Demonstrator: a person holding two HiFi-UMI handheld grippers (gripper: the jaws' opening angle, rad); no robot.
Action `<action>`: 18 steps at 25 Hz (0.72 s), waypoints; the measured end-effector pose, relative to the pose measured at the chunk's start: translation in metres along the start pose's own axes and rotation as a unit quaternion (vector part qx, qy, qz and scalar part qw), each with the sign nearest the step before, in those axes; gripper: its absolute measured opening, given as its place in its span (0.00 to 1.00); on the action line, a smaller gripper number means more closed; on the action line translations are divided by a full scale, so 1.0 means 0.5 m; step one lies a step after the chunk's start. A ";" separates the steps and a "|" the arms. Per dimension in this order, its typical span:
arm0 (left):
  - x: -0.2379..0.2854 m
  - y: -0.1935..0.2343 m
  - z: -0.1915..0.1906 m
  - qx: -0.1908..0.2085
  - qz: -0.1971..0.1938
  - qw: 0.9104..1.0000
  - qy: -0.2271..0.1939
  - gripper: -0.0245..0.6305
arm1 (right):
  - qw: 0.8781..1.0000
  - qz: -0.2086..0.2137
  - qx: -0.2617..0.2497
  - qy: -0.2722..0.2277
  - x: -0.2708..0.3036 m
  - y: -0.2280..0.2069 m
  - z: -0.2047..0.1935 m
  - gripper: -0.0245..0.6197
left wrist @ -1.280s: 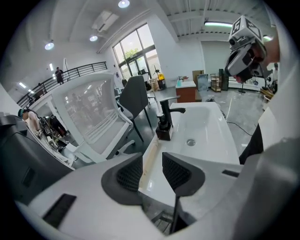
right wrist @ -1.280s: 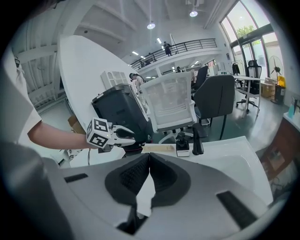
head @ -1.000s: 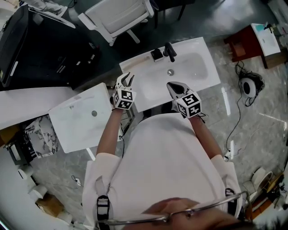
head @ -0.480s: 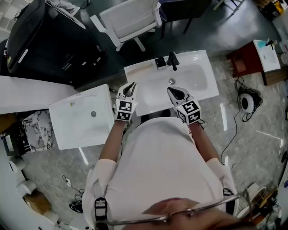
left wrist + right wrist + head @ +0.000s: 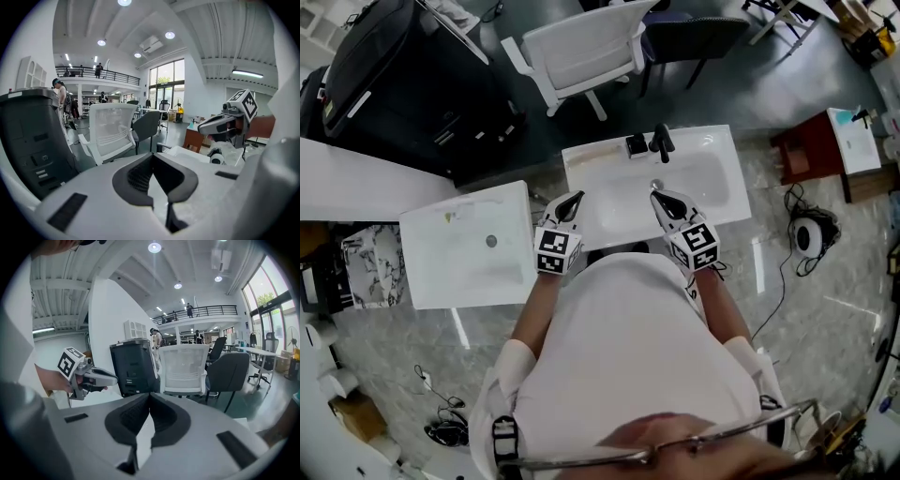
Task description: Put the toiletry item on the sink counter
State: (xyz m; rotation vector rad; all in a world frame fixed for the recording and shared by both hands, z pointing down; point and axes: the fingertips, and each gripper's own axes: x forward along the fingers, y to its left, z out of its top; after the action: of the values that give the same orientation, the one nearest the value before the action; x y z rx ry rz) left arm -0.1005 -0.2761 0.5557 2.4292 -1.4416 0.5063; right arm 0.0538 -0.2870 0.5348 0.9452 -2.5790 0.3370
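You are holding both grippers over the near side of the sink counter (image 5: pixel 592 161), a glossy white rectangular slab with a shallow, rounded basin sunk into it. The toiletry item (image 5: pixel 636 145) is sitting on the back ledge of that counter, just beside the matte black faucet (image 5: pixel 661 141). It is showing as a small squarish block, dark with a lighter top, too small to make out further. Your left gripper (image 5: pixel 576 198) is clenched on nothing. Its jaws have just been closing, and in the left gripper view the dark, finely ribbed pads (image 5: pixel 137 176) are meeting at their tips inside smooth grey plastic shells. Your right gripper (image 5: pixel 659 197) is pressed together too and empty, its pads (image 5: pixel 134 417) showing the same ribbing. Both grippers are hanging apart from the item, nearer to you than it is. To your left a second white basin slab (image 5: pixel 459 262) is lying flat and square-cornered. Beyond the counter a white mesh-backed chair (image 5: pixel 581 52) is standing on the dark floor.
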 end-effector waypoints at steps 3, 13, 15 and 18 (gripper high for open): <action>-0.008 -0.005 -0.004 -0.014 0.000 1.000 -0.004 0.04 | 1.000 0.008 -0.010 -0.010 0.002 0.007 0.009 0.05; -0.019 -0.017 -0.013 -0.034 -0.002 0.999 -0.003 0.04 | 1.000 0.017 -0.008 -0.014 0.008 0.016 0.014 0.05; -0.018 -0.019 -0.013 -0.035 -0.002 0.999 -0.004 0.04 | 1.000 0.018 -0.006 -0.014 0.007 0.016 0.013 0.05; -0.012 -0.020 -0.015 -0.038 -0.001 0.999 -0.002 0.04 | 1.000 0.019 -0.004 -0.014 0.005 0.014 0.012 0.05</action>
State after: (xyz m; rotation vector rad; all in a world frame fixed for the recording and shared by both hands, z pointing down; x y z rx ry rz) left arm -0.0955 -0.2637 0.5591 2.3743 -1.4327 0.4371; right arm 0.0458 -0.2854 0.5297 0.9067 -2.6238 0.3265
